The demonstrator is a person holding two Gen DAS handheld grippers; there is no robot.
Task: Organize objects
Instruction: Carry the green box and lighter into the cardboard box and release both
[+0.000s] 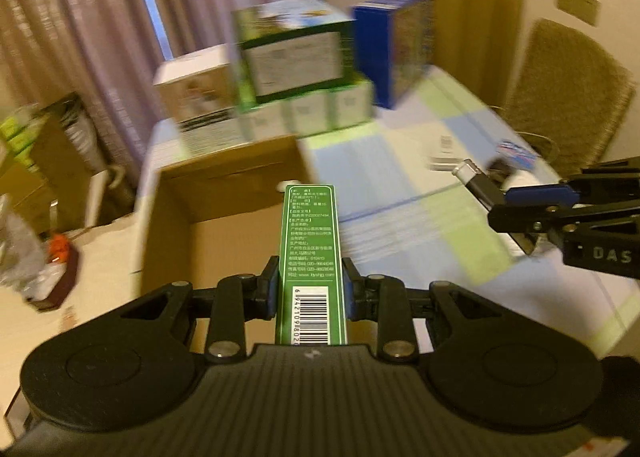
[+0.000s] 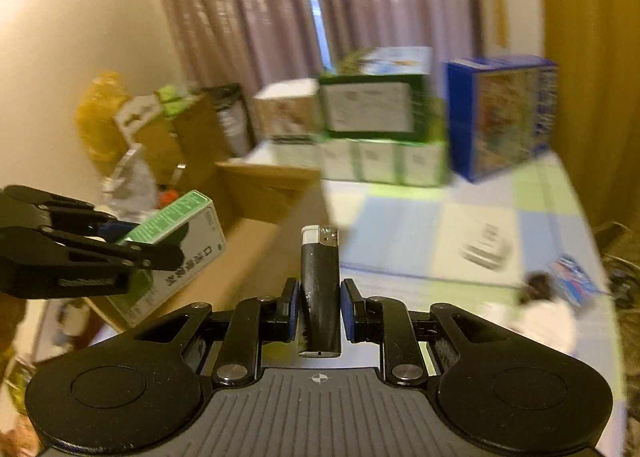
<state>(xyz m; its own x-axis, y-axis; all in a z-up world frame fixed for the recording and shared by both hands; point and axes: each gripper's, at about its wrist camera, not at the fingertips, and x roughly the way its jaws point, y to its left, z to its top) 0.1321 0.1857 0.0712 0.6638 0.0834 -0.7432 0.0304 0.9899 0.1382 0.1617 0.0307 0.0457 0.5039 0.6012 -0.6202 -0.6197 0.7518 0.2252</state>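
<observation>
While both loads hang above the bench (image 1: 400, 161), the left gripper (image 1: 311, 291) is clamped on a slim green carton (image 1: 311, 241) over the open cardboard box (image 1: 224, 197), and the right gripper (image 2: 319, 307) pinches a black lighter (image 2: 319, 289) just beside that box. This looks like the carry-to-box step; next, each should be lowered inside the walls before its jaws part, the carton first

The left gripper (image 1: 311, 289) is clamped on a green carton (image 1: 311, 257), held above the open cardboard box (image 1: 224, 217). The right gripper (image 2: 319, 309), just right of that box, pinches a black lighter (image 2: 320, 289) with its metal head pointing forward.
</observation>
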